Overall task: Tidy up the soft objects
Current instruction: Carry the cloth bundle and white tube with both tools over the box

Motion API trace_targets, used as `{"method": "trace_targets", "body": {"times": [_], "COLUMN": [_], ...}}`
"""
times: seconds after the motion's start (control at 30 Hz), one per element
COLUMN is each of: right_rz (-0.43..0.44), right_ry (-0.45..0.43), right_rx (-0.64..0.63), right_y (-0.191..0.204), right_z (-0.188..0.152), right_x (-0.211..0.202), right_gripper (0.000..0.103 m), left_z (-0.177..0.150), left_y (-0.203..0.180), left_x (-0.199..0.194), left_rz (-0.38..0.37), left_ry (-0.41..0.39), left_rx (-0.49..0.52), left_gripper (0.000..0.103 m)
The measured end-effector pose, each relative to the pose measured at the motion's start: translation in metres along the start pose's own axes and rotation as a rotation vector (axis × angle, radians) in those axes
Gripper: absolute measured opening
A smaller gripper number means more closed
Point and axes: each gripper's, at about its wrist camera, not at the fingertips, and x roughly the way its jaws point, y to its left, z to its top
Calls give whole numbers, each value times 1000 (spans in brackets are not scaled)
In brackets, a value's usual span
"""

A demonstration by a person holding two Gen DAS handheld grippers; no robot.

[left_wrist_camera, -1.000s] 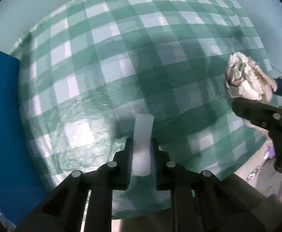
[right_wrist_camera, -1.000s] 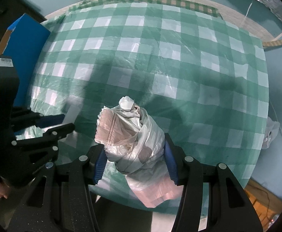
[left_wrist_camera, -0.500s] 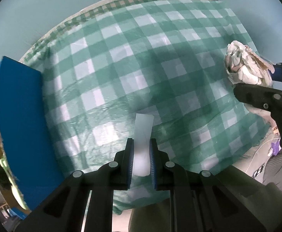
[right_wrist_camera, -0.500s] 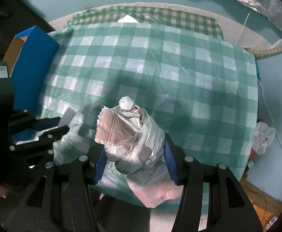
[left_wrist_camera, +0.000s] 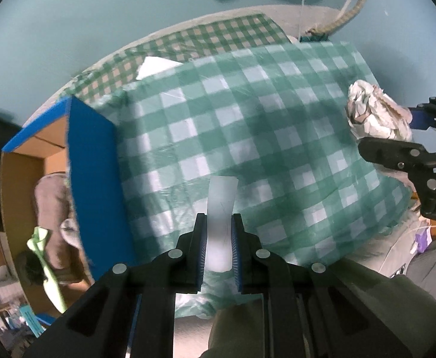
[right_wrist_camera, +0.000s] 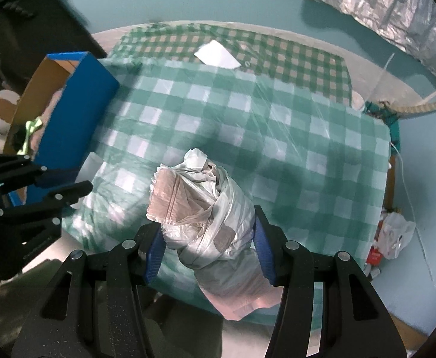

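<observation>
Left tool (left_wrist_camera: 217, 240) clamped on pale flat strip (left_wrist_camera: 221, 208) — raised above checked worktop (left_wrist_camera: 277, 119), beside blue box (left_wrist_camera: 95, 179). Right tool (right_wrist_camera: 209, 238) gripping crumpled plastic-bag bundle (right_wrist_camera: 200, 205) — also lifted clear.

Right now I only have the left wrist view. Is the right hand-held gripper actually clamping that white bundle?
Observer: Yes. In the right wrist view the right hand-held gripper has both blue pads pressed on the plastic bag bundle.
Operator: Does any of it hang loose?
Observer: A pinkish tail sticks out past the pads, toward the camera.
Operator: Anything on the floor there?
Observer: A white bag lies on the floor beside the checked table.
</observation>
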Motion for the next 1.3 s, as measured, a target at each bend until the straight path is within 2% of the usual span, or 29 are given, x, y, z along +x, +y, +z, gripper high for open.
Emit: {"method": "trace_targets", "body": {"times": [0.23,0.63,1.3], "right_rz": [20,46,111], "right_ry": [-15,-39,-26], "right_rx": [-40,-138,-332], "right_y": [21,70,168], "right_z": [15,46,94], "right_x": [-13,-29,-9], "right_gripper": [53,53,53], "left_z": [-4,-19,-60], "left_y": [34,84,175], "left_x": [-26,-47,-58], "left_rz": [2,19,94], "left_ry": [-34,-56,-54], "left_rx": [-57,-158,-352], "left_gripper": [15,15,15]}}
